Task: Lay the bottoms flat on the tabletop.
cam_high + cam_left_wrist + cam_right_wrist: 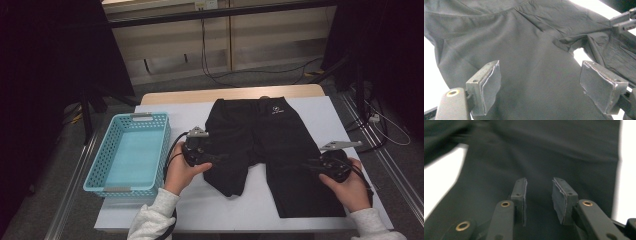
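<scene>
Black fabric shorts (265,145) lie flat beneath both grippers on the white table (310,107).
Left gripper (540,83) gapes wide over one leg; right gripper (539,197), jaws narrowly parted, holds nothing above the other.

The person's left hand (182,170) is gripping the black two-jaw left gripper (212,156), its jaws standing wide apart with nothing pinched between the pads (490,87). The right hand (350,187) is holding the black right gripper (307,163), whose jaws are standing slightly parted.
</scene>
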{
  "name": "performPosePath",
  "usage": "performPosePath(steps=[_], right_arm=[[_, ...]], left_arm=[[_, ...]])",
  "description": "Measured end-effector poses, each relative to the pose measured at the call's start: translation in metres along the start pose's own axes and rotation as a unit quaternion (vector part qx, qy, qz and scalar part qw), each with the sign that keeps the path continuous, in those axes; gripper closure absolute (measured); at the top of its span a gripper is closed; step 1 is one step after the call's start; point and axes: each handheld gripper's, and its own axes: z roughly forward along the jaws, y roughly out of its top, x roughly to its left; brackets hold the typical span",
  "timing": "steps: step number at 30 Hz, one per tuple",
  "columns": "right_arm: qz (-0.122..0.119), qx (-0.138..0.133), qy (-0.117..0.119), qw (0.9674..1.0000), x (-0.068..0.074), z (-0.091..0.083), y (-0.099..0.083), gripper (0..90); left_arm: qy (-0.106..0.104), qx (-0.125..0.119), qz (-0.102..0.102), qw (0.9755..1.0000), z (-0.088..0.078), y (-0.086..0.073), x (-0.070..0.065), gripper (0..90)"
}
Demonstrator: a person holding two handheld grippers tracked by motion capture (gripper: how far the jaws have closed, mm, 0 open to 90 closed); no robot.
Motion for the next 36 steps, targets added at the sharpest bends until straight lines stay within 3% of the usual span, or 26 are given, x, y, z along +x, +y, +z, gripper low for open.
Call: performPosePath(steps=[2,5,7,10,13,15,18,19,24,30,31,34,36], right_arm=[[-0.012,-0.003,0.027,0.9996,0.014,0.003,0.004,73.1],[-0.026,-0.002,0.072,0.9971,0.035,0.011,0.005,73.4],[-0.036,0.012,0.092,0.995,0.052,0.019,0.002,73.3],[-0.055,0.029,0.101,0.993,0.072,0.031,0.001,68.3],[-0.089,0.034,0.092,0.9912,0.083,0.036,0.0,65.7],[-0.11,0.038,0.075,0.9904,0.087,0.036,0.001,73.1],[-0.108,0.05,0.093,0.9885,0.085,0.034,0.001,89.2],[-0.11,0.053,0.092,0.9883,0.085,0.033,0.001,90.0],[-0.096,0.071,0.123,0.9852,0.082,0.025,-0.006,90.0],[-0.1,0.077,0.118,0.985,0.085,0.015,-0.014,90.0],[-0.1,0.074,0.118,0.9852,0.084,0.015,-0.014,89.6],[-0.085,0.048,0.127,0.9871,0.08,0.014,-0.012,76.7],[-0.088,0.029,0.123,0.988,0.079,0.013,-0.009,71.0]], left_arm=[[0.0,-0.002,0.0,1.0,-0.001,0.0,0.0,17.8],[-0.001,-0.002,0.0,1.0,-0.001,0.0,-0.001,17.8],[-0.002,-0.001,-0.001,1.0,0.0,0.0,0.0,17.8],[-0.001,-0.001,0.0,1.0,0.0,0.0,0.0,17.8],[0.001,-0.005,0.0,1.0,-0.001,0.001,0.0,17.8],[0.001,-0.004,0.001,1.0,-0.002,0.001,0.0,17.8],[0.0,-0.004,-0.002,1.0,-0.001,0.001,0.0,17.8],[0.001,-0.005,-0.001,1.0,0.0,0.0,0.0,17.8],[-0.001,-0.005,-0.002,1.0,-0.002,0.001,0.0,17.8],[-0.001,-0.004,-0.003,1.0,-0.003,0.001,0.0,17.8],[-0.001,-0.005,-0.003,1.0,-0.003,0.001,-0.001,17.8],[-0.001,-0.003,-0.001,1.0,-0.002,0.001,-0.001,17.7],[0.0,-0.001,0.0,1.0,-0.001,0.0,0.0,17.7]])
